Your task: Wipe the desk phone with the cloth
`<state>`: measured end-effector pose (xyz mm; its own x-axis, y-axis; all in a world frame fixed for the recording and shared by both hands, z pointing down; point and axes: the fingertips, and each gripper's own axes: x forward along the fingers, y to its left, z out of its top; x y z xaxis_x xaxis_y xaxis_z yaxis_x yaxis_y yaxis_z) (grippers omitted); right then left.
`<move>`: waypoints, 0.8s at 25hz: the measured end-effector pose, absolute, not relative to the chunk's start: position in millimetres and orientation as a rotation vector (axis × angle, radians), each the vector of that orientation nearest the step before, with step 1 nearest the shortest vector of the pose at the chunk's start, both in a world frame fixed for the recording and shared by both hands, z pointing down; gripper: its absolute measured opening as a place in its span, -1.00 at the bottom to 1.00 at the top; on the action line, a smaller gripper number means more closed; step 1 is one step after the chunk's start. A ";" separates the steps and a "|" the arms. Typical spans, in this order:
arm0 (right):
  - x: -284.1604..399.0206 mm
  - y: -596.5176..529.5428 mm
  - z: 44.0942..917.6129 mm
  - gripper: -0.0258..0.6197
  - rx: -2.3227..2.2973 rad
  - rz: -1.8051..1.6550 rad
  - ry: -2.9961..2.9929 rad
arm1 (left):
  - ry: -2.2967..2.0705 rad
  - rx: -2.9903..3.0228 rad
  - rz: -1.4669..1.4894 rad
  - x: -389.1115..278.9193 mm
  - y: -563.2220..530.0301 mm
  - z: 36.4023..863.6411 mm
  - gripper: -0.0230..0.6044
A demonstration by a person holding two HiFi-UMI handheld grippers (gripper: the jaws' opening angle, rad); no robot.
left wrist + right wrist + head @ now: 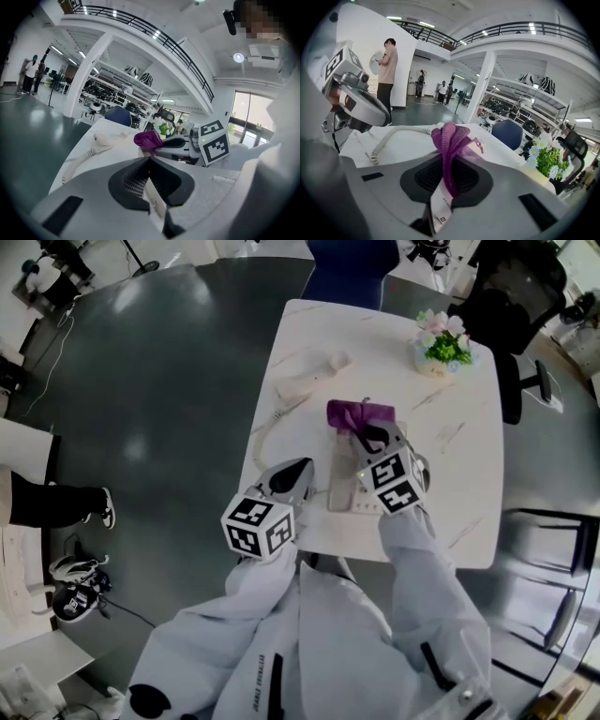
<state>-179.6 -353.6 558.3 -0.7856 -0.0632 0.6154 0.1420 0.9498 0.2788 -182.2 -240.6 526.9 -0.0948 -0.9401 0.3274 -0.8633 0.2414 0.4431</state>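
Since my right hand-held gripper, clamped on the purple cloth, hangs right over the desk phone, whose long axis runs away from me on the counter, it's nearer; the left hand-held gripper sits just beside, closed and empty.

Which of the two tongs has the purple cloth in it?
The right tongs: they are shut on the purple cloth. The left tongs are shut too, but with nothing between them.

The cloth rests on the desk phone, handset behind-left.
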 end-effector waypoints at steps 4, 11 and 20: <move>-175.7 -346.8 559.6 -0.81 -0.042 -0.387 -2.437 | -1.948 1.668 -0.164 -176.3 -237.0 528.8 -0.93; -168.2 -338.1 561.9 -0.81 -0.040 -0.369 -2.418 | -1.929 1.694 -0.145 -168.3 -231.3 531.1 -0.94; -156.1 -329.2 567.9 -0.81 -0.090 -0.364 -2.380 | -1.934 1.682 -0.124 -156.2 -226.1 535.7 -0.93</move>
